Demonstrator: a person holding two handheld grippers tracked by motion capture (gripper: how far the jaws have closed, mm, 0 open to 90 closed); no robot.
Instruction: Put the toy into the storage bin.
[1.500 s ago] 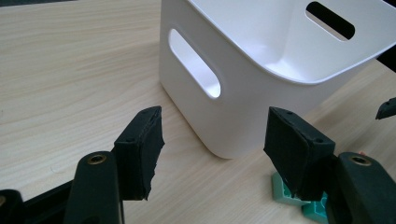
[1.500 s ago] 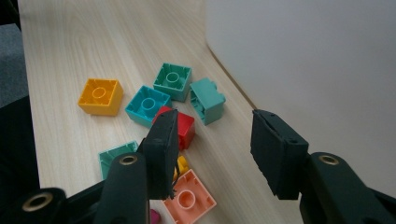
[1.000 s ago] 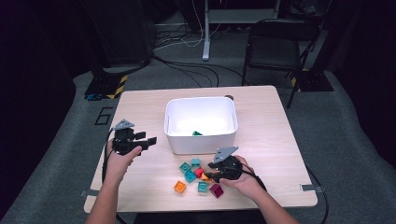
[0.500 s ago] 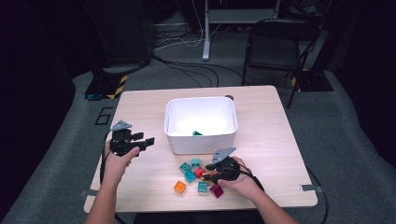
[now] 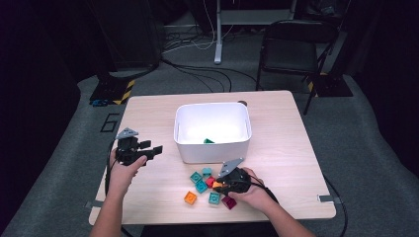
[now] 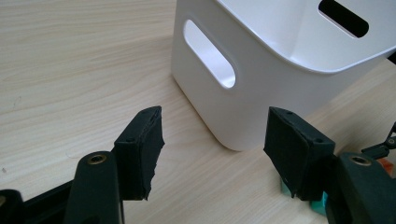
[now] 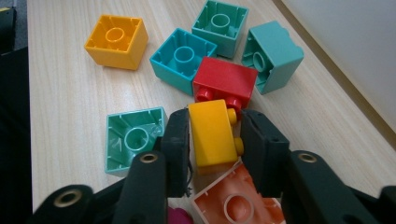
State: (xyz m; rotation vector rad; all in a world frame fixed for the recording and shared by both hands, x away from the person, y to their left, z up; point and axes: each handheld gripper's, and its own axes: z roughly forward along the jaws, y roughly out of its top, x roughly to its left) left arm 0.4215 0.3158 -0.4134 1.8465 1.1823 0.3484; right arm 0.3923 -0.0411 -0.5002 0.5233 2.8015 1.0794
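Note:
Several toy bricks lie in a loose pile near the table's front edge. My right gripper (image 5: 217, 185) (image 7: 215, 122) is shut on a yellow brick (image 7: 211, 133) (image 5: 216, 184) at the pile's right side, just above a salmon brick (image 7: 236, 203). A red brick (image 7: 225, 80) touches the yellow one's studs. Around them lie teal bricks (image 7: 183, 58) (image 5: 201, 186), green ones (image 7: 133, 137), an orange brick (image 5: 190, 197) (image 7: 116, 41) and a magenta one (image 5: 228, 202). My left gripper (image 5: 154, 149) (image 6: 217, 140) is held open left of the white bin (image 5: 212, 150) (image 6: 261, 84), with nothing between its jaws.
The white bin stands mid-table with a green piece (image 5: 209, 140) inside; a handle slot (image 6: 209, 60) faces my left gripper. Bare wooden tabletop (image 5: 291, 148) lies right of the bin. A folding chair (image 5: 291, 47) and floor cables (image 5: 197, 69) are beyond the table.
My right gripper has shifted slightly toward the front edge, staying over the brick pile. The left gripper has hardly moved and stays open.

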